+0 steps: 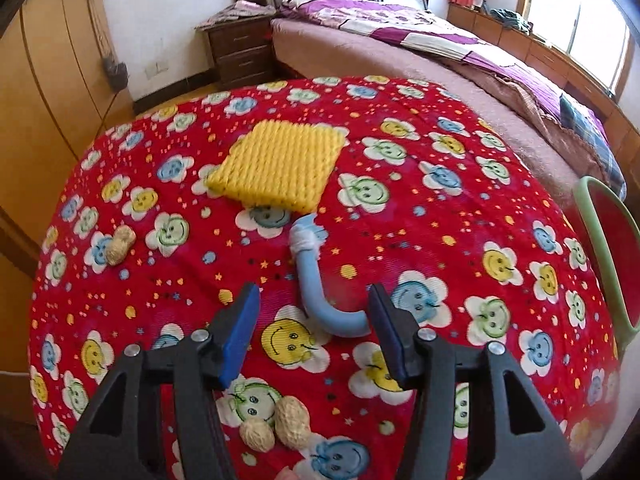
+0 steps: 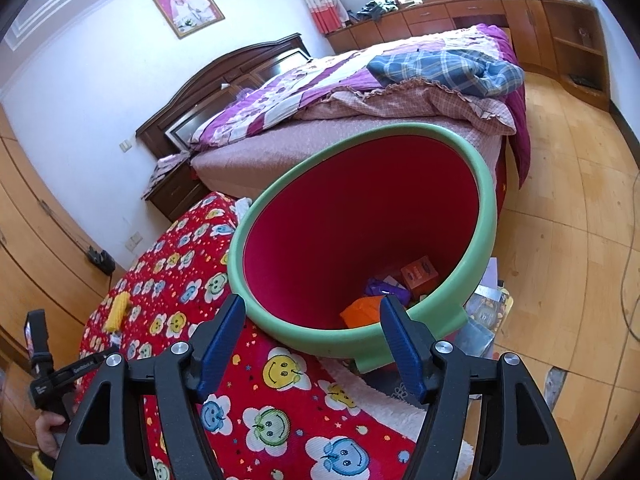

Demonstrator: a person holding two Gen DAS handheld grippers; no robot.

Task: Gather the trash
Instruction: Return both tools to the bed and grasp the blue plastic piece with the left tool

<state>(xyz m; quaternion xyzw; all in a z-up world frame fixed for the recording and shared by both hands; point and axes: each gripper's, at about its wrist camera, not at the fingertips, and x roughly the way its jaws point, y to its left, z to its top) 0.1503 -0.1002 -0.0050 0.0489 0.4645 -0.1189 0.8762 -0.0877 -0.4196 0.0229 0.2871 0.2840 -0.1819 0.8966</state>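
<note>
On the red smiley-flower cloth (image 1: 400, 208) lie a bent blue toothbrush (image 1: 310, 276), a yellow woven pad (image 1: 280, 160), one peanut (image 1: 120, 246) at the left and two peanuts (image 1: 276, 426) near me. My left gripper (image 1: 314, 334) is open and empty, just above the cloth, its jaws either side of the toothbrush handle's near end. My right gripper (image 2: 312, 344) is open and empty, in front of the near rim of the green bin (image 2: 320, 338) with a red inside. The bin holds orange, purple and other wrappers (image 2: 384, 292).
The bin's rim also shows at the right in the left wrist view (image 1: 600, 264). A bed (image 2: 360, 120) stands behind the cloth-covered surface, a nightstand (image 1: 240, 52) at its head. Wardrobe doors (image 1: 44, 92) are to the left. Plastic bags (image 2: 486, 308) lie on the wooden floor.
</note>
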